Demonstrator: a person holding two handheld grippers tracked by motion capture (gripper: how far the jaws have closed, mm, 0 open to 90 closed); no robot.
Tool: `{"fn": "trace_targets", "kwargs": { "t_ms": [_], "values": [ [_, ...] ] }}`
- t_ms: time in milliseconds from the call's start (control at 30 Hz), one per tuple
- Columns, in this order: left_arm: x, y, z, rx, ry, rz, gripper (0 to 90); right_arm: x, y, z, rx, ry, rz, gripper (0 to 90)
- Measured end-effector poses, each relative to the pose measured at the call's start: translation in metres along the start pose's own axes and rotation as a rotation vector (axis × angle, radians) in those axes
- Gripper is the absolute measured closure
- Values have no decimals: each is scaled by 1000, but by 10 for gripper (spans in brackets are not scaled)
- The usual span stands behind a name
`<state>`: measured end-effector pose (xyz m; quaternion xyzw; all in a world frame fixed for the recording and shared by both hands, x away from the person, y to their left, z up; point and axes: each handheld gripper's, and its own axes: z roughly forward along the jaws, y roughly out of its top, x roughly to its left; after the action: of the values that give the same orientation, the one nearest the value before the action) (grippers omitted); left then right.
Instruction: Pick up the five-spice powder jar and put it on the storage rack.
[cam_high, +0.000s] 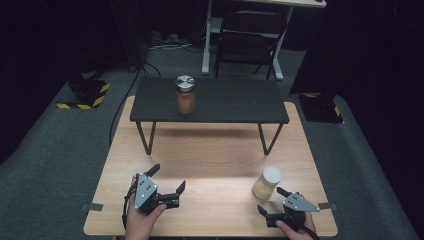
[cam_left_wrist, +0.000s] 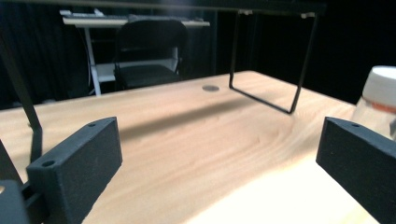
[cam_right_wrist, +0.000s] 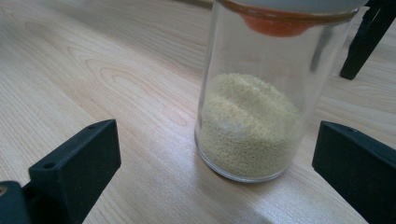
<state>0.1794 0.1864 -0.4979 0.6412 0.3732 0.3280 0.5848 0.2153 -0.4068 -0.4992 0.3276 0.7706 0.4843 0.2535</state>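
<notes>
A glass jar (cam_high: 267, 183) with a white lid and pale grains stands on the wooden table (cam_high: 210, 150) at the front right. My right gripper (cam_high: 271, 200) is open just in front of it. In the right gripper view the jar (cam_right_wrist: 261, 107) stands upright a little beyond the spread jaws, slightly right of centre, and my right gripper (cam_right_wrist: 215, 140) holds nothing. My left gripper (cam_high: 168, 178) is open near the front left, nothing between its jaws. In the left gripper view, the left gripper (cam_left_wrist: 217, 154) faces bare wood, with the jar (cam_left_wrist: 380, 93) at the right edge.
A black low shelf (cam_high: 225, 107) on thin wire legs spans the far half of the table, with a silver-lidded jar of brown contents (cam_high: 185, 95) on top. Beyond the table stand a black chair (cam_high: 247, 42) and a white desk frame (cam_high: 207, 45).
</notes>
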Motion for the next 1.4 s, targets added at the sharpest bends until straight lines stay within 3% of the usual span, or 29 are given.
{"fn": "trace_targets", "kwargs": {
  "t_ms": [133, 500, 567, 800, 967, 1233, 1400],
  "values": [
    [-1, -10, -1, 39, -9, -19, 4, 0, 0, 0, 0, 1, -1, 8],
    [-2, -25, 4, 169, -32, 12, 5, 1, 0, 0, 2, 1, -8, 8],
    [-3, -24, 6, 190, -36, 45, 5, 2, 0, 0, 2, 0, -9, 8],
    [-4, -18, 13, 247, -51, 85, 5, 3, 1, 0, 8, -4, -13, 8],
    [-7, -14, 16, 276, -56, 118, 5, 5, 2, 0, 11, -14, -15, 8],
    [-4, -14, 16, 274, -52, 85, 5, 8, 2, 0, 15, -32, -1, 8],
    [-6, -14, 15, 276, -48, 99, 5, 10, 2, 0, 13, -36, -8, 8]
  ]
}}
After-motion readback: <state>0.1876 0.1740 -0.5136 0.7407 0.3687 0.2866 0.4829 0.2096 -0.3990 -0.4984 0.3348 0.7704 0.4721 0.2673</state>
